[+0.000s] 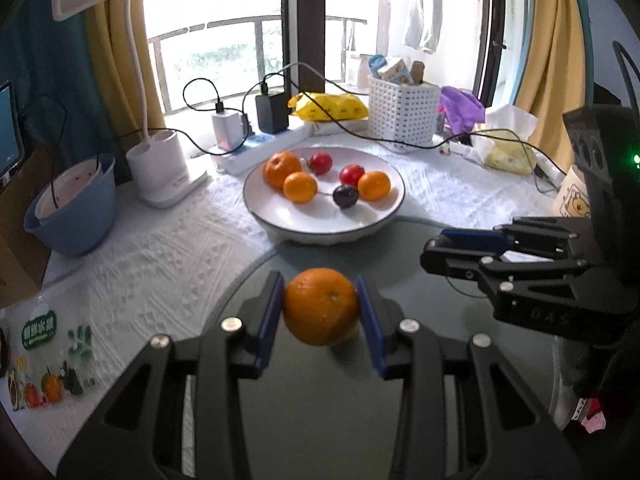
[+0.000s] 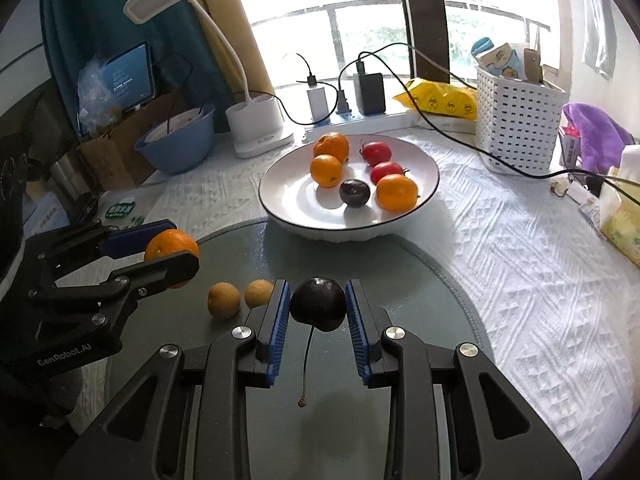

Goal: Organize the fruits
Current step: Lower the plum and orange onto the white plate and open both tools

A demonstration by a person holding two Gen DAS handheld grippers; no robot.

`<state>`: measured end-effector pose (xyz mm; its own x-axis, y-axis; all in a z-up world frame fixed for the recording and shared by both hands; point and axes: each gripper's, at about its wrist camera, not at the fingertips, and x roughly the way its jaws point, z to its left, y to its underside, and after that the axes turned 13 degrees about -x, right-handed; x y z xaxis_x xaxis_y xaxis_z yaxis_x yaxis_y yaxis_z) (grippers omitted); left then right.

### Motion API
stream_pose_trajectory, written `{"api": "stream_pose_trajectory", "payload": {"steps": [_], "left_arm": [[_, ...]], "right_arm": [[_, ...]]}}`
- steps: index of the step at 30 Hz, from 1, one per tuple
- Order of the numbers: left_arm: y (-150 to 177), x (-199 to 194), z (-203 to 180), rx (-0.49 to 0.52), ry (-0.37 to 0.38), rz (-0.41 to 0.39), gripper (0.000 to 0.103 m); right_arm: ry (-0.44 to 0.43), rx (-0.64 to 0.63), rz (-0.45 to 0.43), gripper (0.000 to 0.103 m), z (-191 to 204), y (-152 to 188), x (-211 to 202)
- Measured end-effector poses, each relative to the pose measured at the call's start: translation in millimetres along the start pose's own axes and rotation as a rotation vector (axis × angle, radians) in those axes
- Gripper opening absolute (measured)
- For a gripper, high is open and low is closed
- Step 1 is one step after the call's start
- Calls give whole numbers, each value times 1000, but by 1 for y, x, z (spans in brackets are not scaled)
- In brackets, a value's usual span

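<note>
Fruits, seven in the white plate and four outside it: three oranges, two red fruits and one dark plum-like fruit lie in the plate at the middle of the surface. The left tool pinches a loose orange between its blue pads; from the right wrist view the tool's near finger hides the orange's lower half. The right tool pinches a dark cherry, stem hanging down; in the left wrist view this tool shows side-on and the cherry cannot be seen. Two small tan fruits rest on the grey-green round mat, one partly hidden behind the right tool's finger; their kind is hard to make out. A white textured cloth covers the surface. Behind the plate stand a power strip with chargers, a white desk lamp whose head is cut off at the frame's top, a blue bowl and a white perforated basket. A bright window with railing and yellow curtains backs the scene.
</note>
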<state>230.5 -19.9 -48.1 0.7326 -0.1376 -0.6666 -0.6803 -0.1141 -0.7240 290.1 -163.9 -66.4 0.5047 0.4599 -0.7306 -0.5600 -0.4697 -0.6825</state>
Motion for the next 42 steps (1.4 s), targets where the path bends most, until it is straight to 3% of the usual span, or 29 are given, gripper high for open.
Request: {"api": "stream_pose_trajectory", "payload": {"steps": [18, 42], "left_arm": [[-30, 24, -6, -4, 29, -27, 39], [-59, 76, 7, -9, 66, 16, 40]], "right_arm": [[12, 5, -22, 31, -29, -21, 8], [41, 20, -13, 31, -50, -45, 35]]}}
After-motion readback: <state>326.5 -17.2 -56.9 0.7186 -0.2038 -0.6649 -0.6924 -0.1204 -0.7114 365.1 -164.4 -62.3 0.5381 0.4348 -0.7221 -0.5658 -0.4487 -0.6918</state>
